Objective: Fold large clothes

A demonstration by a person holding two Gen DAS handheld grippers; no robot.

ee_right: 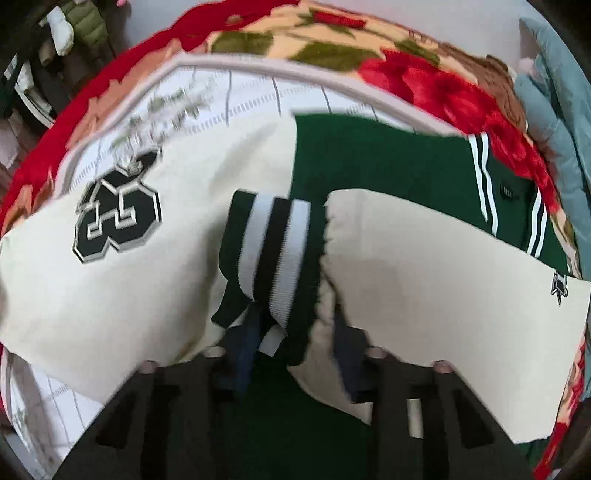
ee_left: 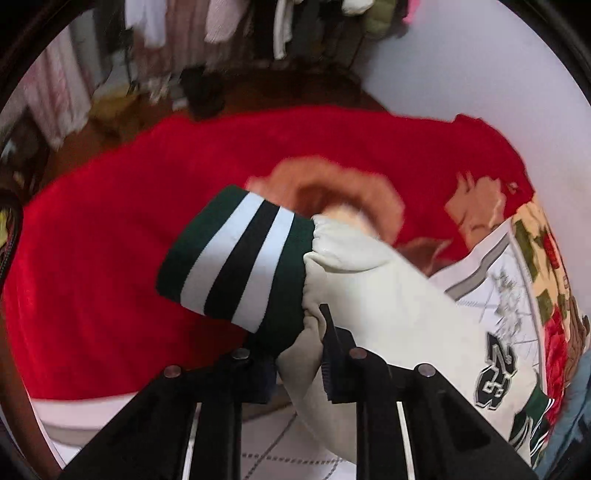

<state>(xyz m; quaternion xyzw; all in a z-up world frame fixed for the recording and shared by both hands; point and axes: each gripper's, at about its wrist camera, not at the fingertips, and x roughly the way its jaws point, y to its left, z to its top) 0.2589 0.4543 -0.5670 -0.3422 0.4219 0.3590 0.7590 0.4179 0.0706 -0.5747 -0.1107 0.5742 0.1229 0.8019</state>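
Note:
A varsity jacket with a dark green body (ee_right: 384, 162) and cream sleeves lies on a bed. In the left wrist view my left gripper (ee_left: 295, 354) is shut on one cream sleeve (ee_left: 369, 288) just behind its green, white and black striped cuff (ee_left: 236, 258), which is lifted over the red blanket. That sleeve carries a black number patch (ee_left: 495, 373). In the right wrist view my right gripper (ee_right: 291, 343) is shut on the other sleeve (ee_right: 443, 295) at its striped cuff (ee_right: 269, 251), which hangs bunched between the fingers above the jacket.
A white pinstriped garment (ee_right: 236, 96) with grey trim lies under the jacket. The red blanket (ee_left: 110, 258) with a flower print covers the bed. A grey-blue padded coat (ee_right: 554, 110) lies at the right edge. Hanging clothes (ee_left: 184, 33) line the far side, beyond a brown floor.

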